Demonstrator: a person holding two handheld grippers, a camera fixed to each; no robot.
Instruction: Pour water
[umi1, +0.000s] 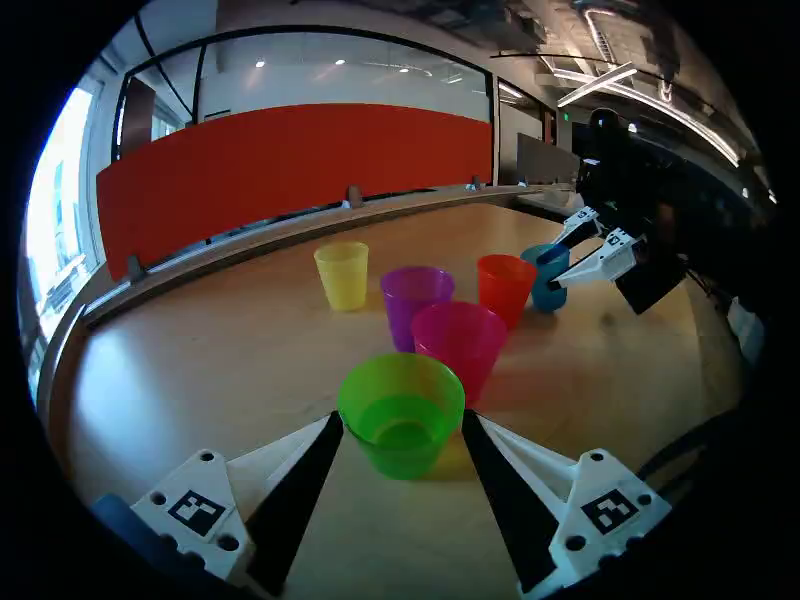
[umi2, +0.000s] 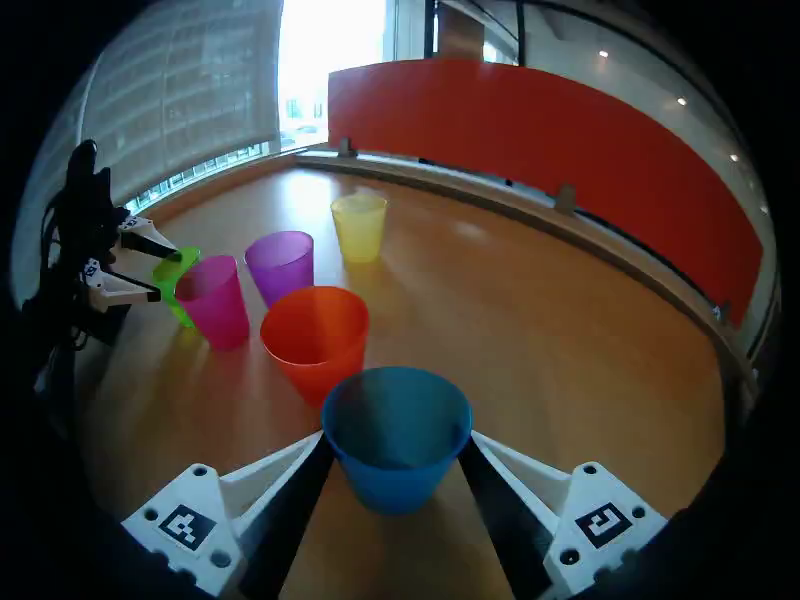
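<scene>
Green cup (umi1: 400, 415) sits at 6 o'clock in the left gripper view. The 2 fingers of the left gripper (umi1: 402, 422) clamp it, their black pads touching its wall on both sides. The blue cup (umi2: 396, 455) sits the same way at 6 o'clock in the right gripper view, with the right gripper (umi2: 395, 438) closed against both its sides.

A glossy wooden tabletop (umi1: 200, 360) carries the scene and throws back the window light. 6 cups are in play. From the green one, a pink cup (umi1: 460, 345) is just beside it at 1 o'clock, a purple cup (umi1: 412, 300) lies beyond at 12, and a yellow cup (umi1: 342, 275) stands apart at 11. An orange cup (umi1: 505, 285) is farther off at 1, just beside the blue one. A long red screen (umi1: 290, 165) runs along the table's far edge, with glass above it. Bright windows (umi2: 330, 60) and blinds (umi2: 180, 90) lie from 10 to 12 o'clock in the right gripper view. Strip lights (umi1: 600, 85) hang at 1 o'clock in the left gripper view.

Each gripper's body is cut off at the lower edge, just past the square markers (umi1: 195, 510) on its fingers. In the left gripper view the orange cup hides part of the blue cup. In the right gripper view the pink cup hides part of the green one. The person (umi1: 615, 165) at 2 o'clock in the left gripper view is a dark outline, too dim to make out. A darker disc low inside the green cup may be water.
</scene>
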